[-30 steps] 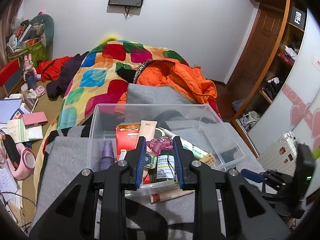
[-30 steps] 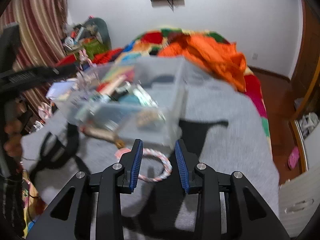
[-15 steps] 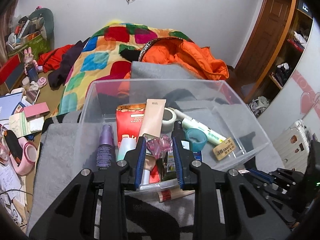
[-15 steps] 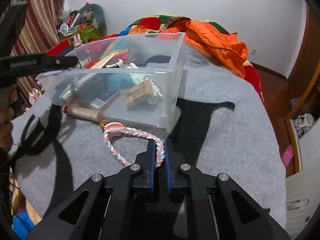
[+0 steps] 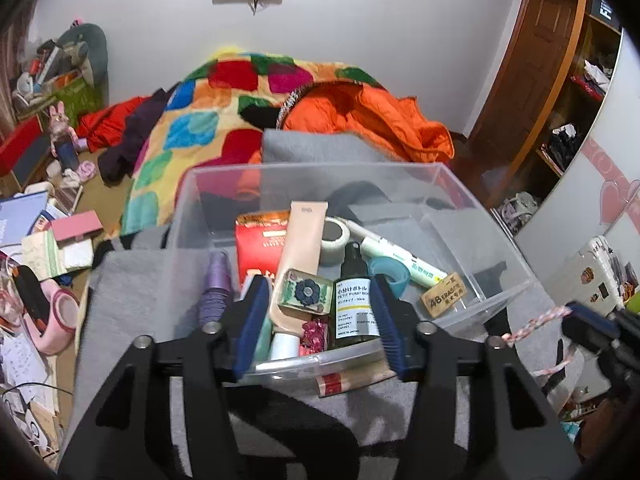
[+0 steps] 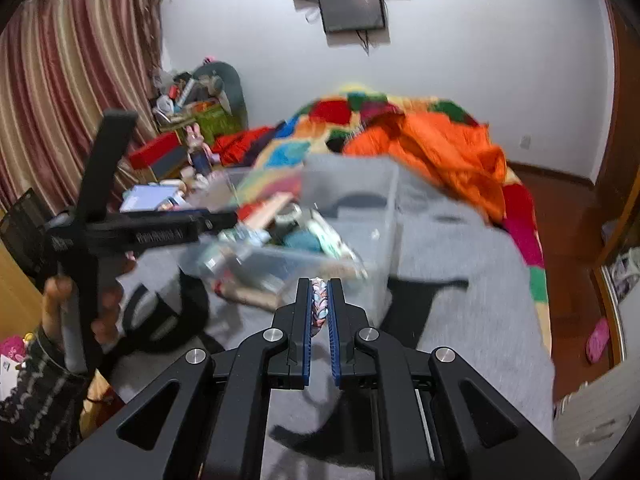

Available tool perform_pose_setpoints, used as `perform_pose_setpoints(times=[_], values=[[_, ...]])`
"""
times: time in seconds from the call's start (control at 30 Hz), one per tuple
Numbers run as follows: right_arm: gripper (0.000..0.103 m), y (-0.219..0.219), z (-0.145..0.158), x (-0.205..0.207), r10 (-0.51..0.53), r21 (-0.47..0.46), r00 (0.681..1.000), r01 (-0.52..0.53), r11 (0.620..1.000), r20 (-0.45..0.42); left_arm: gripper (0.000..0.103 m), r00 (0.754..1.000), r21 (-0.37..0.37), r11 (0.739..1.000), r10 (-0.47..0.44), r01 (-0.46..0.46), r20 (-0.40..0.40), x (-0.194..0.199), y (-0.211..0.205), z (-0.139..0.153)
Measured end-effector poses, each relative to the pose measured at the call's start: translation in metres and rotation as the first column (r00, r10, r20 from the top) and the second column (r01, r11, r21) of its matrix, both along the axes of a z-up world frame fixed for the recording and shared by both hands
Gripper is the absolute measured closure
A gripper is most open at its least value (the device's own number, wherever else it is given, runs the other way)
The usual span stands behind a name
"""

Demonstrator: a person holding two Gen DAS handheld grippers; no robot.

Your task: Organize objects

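Item: clear rectangular plastic storage bin (image 5: 472, 200), set on a grey blanket (image 5: 132, 280) spread over the bed. Contents, as visible: red printed packet (image 5: 256, 244), beige squeeze tube (image 5: 304, 236), roll of clear tape (image 5: 335, 236), dark spray bottle with white label (image 5: 354, 300), white-and-green marker pen (image 5: 400, 254), small green tin with a blue flower lid (image 5: 306, 292), purple ridged bottle (image 5: 218, 284), tan eraser block (image 5: 443, 299), crumpled pink clip (image 5: 314, 332). A paper-wrapped stick (image 5: 348, 380) lies outside, against the bin's near wall.

Left tongs (image 5: 320, 328): jaws have just been opening and stand about half apart above the near end of the bin; the pink clip lies loose below them, no pad pressing on anything.

Right tongs (image 6: 319, 308): jaws closed tight on a braided pink, white and blue cord loop (image 6: 319, 304), held off the blanket just beside the bin's near right corner; in the left view the cord (image 5: 536, 322) runs taut toward those tongs.

Step in hand, as judged: one deposit finished on the left; the cord in transit on the right.

Next move calls for: carrying the cord over the rim, clearing the left tongs, and releasing above a bare patch at the right end of the bin.
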State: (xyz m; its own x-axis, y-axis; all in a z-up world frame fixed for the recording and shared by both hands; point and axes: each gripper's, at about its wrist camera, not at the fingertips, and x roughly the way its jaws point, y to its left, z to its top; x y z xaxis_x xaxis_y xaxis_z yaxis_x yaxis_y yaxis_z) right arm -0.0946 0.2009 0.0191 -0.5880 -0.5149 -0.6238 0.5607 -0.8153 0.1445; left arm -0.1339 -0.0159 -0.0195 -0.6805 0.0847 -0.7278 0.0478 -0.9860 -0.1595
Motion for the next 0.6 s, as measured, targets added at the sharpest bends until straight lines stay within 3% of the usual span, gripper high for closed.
perform_pose_setpoints(times=[0.23,0.37,0.6], values=[[0.097,-0.014,0.035,-0.008,0.003,-0.058,0.997,-0.008,0.998,-0.083,0.024,0.998,-0.007,1.000,0.019,-0.020,-0.052,0.018,-0.004,0.020],[0.096,-0.024,0.040,-0.026,-0.010,-0.070,0.996,0.003,0.998,-0.088,0.012,0.997,-0.012,0.999,0.036,-0.037,-0.069,0.030,-0.006,0.025],[0.096,-0.042,0.018,-0.057,-0.010,-0.048,1.000,0.009,0.999,-0.017,0.008,0.997,-0.017,0.998,0.065,-0.066,-0.034,0.042,-0.013,0.013]])
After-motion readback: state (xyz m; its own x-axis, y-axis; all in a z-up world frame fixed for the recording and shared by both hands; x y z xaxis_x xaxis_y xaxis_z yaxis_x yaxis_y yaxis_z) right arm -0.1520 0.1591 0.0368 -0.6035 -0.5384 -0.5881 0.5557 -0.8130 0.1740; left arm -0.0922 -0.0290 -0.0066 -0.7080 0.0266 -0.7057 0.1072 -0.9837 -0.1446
